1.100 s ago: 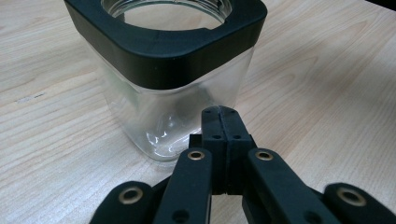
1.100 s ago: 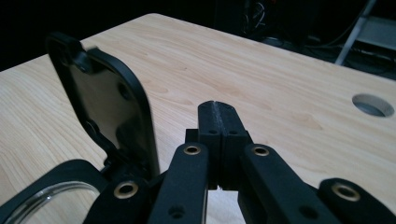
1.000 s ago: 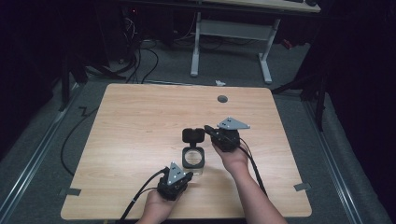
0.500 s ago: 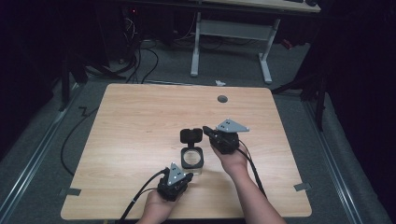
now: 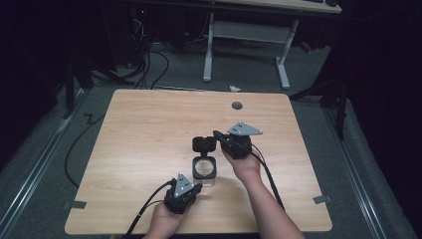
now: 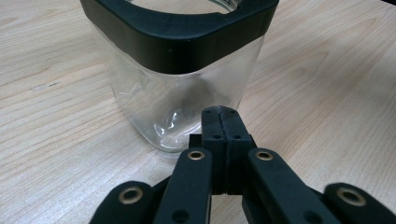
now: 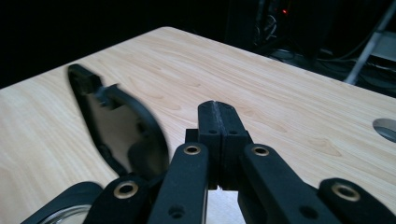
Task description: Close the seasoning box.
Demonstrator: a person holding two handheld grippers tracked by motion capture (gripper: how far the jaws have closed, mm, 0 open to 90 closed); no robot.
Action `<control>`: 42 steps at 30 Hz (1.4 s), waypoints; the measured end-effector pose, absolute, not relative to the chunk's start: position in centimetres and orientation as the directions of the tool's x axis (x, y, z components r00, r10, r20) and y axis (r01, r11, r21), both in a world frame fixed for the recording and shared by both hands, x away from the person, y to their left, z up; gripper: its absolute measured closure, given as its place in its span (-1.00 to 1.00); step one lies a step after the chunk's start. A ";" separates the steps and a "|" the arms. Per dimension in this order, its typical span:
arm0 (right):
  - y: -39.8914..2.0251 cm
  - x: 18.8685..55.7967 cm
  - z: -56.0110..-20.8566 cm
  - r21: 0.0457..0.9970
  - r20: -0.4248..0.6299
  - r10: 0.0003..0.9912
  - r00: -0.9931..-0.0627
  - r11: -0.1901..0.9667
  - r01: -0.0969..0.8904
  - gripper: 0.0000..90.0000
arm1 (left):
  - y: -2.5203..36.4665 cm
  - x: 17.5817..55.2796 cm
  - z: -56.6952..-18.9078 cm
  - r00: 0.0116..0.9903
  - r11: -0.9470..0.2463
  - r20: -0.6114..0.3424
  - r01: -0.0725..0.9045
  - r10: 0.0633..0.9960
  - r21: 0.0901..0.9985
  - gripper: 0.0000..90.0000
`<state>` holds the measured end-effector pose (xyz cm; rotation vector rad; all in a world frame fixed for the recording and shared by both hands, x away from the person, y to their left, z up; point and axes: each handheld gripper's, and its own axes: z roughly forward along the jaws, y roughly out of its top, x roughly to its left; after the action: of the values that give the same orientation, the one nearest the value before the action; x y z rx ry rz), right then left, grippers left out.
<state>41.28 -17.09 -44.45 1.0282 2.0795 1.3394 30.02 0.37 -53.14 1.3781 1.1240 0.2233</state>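
Observation:
A clear glass jar (image 5: 204,168) with a black square rim stands on the wooden table (image 5: 149,129), its hinged black lid (image 5: 204,144) raised upright behind it. My left gripper (image 5: 197,186) is shut and empty, its tips right at the jar's (image 6: 182,70) lower wall, where the left gripper (image 6: 221,114) looks along the tabletop. My right gripper (image 5: 217,134) is shut with nothing between its jaws, at the lid's right edge. In the right gripper view the lid (image 7: 121,130) stands just left of the right gripper (image 7: 215,109), with the jar's rim (image 7: 60,210) below.
A round cable hole (image 5: 237,105) lies near the table's far edge. Cables trail from both grippers toward the near edge. A white table frame (image 5: 244,35) stands on the floor beyond, in a dark room.
The right gripper has edged very slightly left by the lid. The jar, the lid and the left gripper have stayed where they were.

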 end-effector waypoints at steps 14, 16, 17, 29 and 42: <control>-16.9 36.6 -45.1 0.906 -0.041 0.728 -0.684 0.316 0.283 1.00 | 0.8 30.2 -53.1 0.494 0.252 -0.487 0.468 0.720 0.847 1.00; -16.9 36.4 -44.8 0.912 -0.047 0.740 -0.671 0.307 0.274 1.00 | 0.8 30.2 -53.1 0.492 0.252 -0.488 0.470 0.721 0.846 1.00; -16.9 36.6 -43.6 0.929 -0.060 0.756 -0.651 0.282 0.242 1.00 | 0.8 30.1 -53.2 0.497 0.238 -0.481 0.475 0.722 0.847 1.00; -15.5 35.3 -43.9 0.929 0.007 0.721 -0.693 0.251 0.271 1.00 | 1.2 30.5 -53.3 0.490 0.243 -0.479 0.468 0.728 0.850 1.00; -18.1 32.0 -46.5 0.928 0.007 0.752 -0.659 0.241 0.284 1.00 | 3.6 30.5 -52.7 0.482 0.260 -0.468 0.436 0.741 0.861 0.88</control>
<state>31.97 -18.13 -46.48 0.9463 2.0749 1.4076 30.49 3.65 -52.67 1.3694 1.1347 0.2813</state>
